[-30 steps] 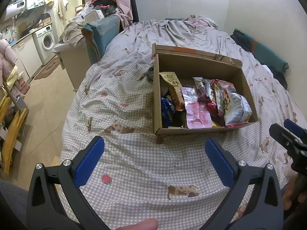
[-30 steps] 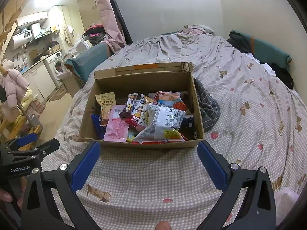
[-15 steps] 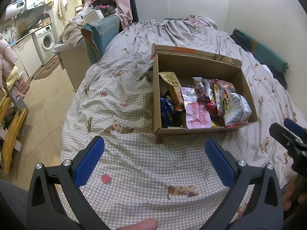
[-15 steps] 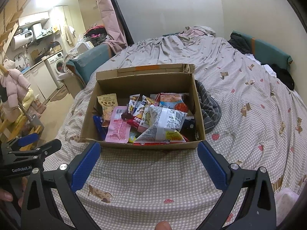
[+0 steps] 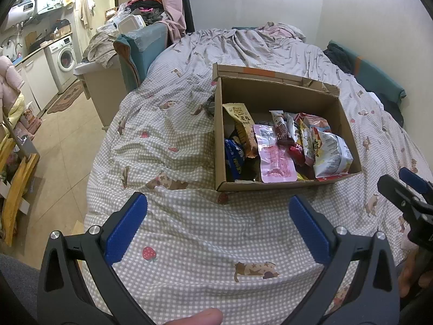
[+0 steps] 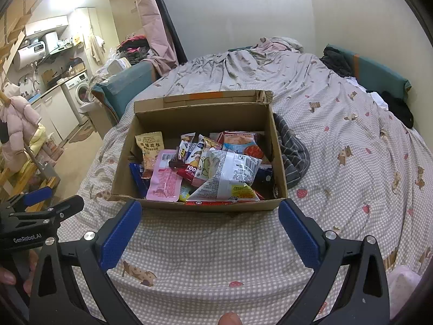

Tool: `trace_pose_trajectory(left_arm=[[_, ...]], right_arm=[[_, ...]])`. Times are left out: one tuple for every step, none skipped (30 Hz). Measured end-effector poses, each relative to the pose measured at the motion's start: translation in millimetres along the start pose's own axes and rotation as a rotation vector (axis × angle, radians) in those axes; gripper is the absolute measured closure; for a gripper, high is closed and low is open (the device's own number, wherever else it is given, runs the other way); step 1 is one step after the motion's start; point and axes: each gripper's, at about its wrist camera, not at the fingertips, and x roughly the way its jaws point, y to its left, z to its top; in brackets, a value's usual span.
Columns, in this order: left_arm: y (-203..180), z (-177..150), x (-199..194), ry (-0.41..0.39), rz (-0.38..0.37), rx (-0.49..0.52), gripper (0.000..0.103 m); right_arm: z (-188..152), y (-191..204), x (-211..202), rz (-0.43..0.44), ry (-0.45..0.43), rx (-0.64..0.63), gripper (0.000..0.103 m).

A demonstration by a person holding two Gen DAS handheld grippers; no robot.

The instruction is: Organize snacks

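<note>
An open cardboard box (image 5: 273, 98) (image 6: 200, 115) sits on the bed, filled with several snack packets. A pink pouch (image 5: 274, 159) (image 6: 163, 180), a tan peanut packet (image 5: 242, 124) (image 6: 151, 149) and a large white bag (image 5: 331, 153) (image 6: 230, 174) lie on top. My left gripper (image 5: 217, 226) hovers open over the checked bedspread, short of the box's near left corner. My right gripper (image 6: 209, 231) is open too, just short of the box's front wall. Each gripper also shows at the edge of the other's view, the right gripper (image 5: 406, 192) and the left gripper (image 6: 40, 208).
A checked bedspread (image 6: 338, 146) with cat and strawberry prints covers the bed. A dark striped cloth (image 6: 293, 154) lies against the box's right side. Crumpled bedding (image 5: 259, 38) lies at the far end. The bed's left edge drops to the floor (image 5: 65, 140); a washing machine (image 5: 65, 57) stands beyond.
The right gripper has crept slightly forward toward the box's front wall. The left gripper has barely moved. Both remain open and empty.
</note>
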Motion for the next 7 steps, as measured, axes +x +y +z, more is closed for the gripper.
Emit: trace_pose_trajectory(left_arm=[[0.0,-0.1,0.0,0.0,0.0,0.0,0.0],[0.0,0.1,-0.1,-0.001,-0.001,-0.001,0.0],[0.0,0.2,-0.2,-0.002,-0.003,-0.001,0.0],[0.0,-0.2,-0.1,-0.002,-0.004,-0.001,0.0],[-0.5,0.2,-0.8,-0.003,-0.009,-0.002,0.0],[-0.7,0.5,-0.9,-0.003,-0.012,-0.003,0.0],[-1.3,0.7,-0.8,-0.002,-0.015,-0.003,0.0]], right_arm=[[0.0,0.3,0.0,0.0,0.001,0.001,0.0],[0.0,0.3,0.0,0.0,0.001,0.001,0.0],[-0.2,0.1,0.1,0.0,0.002,0.001,0.0],[-0.3,-0.2,0.0,0.001,0.002,0.0,0.0],[-0.2,-0.1,-0.1,0.002,0.002,0.001,0.0],[-0.3,0.0,-0.3,0.003,0.002,0.001,0.0],[0.1,0.3,-1.0,0.004,0.001,0.0,0.0]])
